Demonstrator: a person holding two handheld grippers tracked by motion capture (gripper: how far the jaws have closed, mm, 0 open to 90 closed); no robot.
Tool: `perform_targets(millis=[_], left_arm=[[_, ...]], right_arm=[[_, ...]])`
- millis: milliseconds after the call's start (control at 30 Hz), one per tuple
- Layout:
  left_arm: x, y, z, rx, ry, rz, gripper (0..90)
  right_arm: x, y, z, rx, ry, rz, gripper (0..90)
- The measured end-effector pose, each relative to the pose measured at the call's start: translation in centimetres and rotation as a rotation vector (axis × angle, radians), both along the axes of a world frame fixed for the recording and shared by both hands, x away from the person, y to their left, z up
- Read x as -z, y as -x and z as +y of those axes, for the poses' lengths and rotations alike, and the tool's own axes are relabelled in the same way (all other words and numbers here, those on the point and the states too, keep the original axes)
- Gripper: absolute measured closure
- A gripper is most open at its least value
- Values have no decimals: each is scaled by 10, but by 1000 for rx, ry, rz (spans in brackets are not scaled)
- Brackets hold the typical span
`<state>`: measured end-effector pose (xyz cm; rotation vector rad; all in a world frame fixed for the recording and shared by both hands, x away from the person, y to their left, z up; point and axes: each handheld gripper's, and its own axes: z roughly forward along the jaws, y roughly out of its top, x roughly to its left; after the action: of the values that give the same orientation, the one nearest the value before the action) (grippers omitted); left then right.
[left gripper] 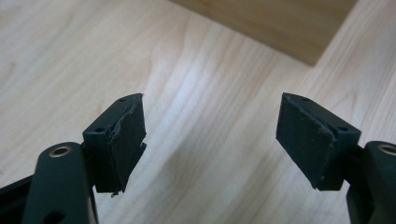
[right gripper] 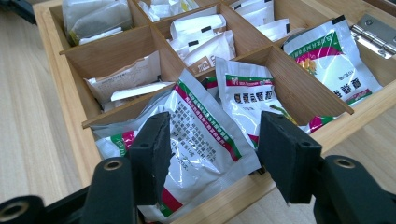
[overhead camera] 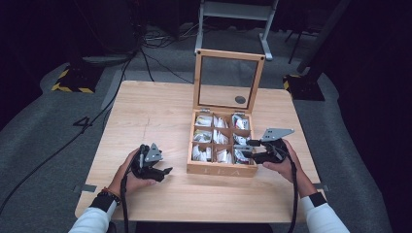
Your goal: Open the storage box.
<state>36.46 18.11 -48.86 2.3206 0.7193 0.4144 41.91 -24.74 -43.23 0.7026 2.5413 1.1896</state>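
You are holding two grippers at one wooden tea box (overhead camera: 221, 170) with nine compartments in three rows of three, its one glass lid (overhead camera: 228, 80) standing upright at the back. Your right gripper (right gripper: 212, 154) is hovering at the box's near right corner, jaws spread apart around a silver sachet (right gripper: 205, 140) without pinching it; two similar sachets (right gripper: 247, 100) are lying in the compartments beyond. Your left gripper (left gripper: 210, 135) is resting over the bare table (left gripper: 56, 56) left of the box, jaws released.
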Motion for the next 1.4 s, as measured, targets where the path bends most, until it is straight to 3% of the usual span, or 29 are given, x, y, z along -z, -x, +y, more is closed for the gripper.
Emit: perform_targets(millis=[100,300,567,633,733,900,967,1133,1400], left_arm=[[3,3,-1,7,-19,0,244],[7,9,0,13,-15,30,236],[10,15,6,4,23,42,240],[11,14,7,3,28,45,241],[11,13,8,5,39,55,242],[12,13,9,1,50,64,242],[12,12,9,0,57,70,242],[14,11,10,-1,75,83,236],[15,12,11,0,91,79,230]], right_arm=[[-1,0,1,-2,5,-15,455],[-1,2,3,-14,8,-13,494],[-3,1,-1,8,29,-29,593],[-4,1,-3,-5,9,-24,619],[-5,3,-2,-14,31,-31,633],[-5,4,-2,-25,43,-39,734],[-6,3,-4,-17,35,-38,782],[-2,0,-3,-8,65,-24,777],[-1,-1,-3,17,77,-39,900]])
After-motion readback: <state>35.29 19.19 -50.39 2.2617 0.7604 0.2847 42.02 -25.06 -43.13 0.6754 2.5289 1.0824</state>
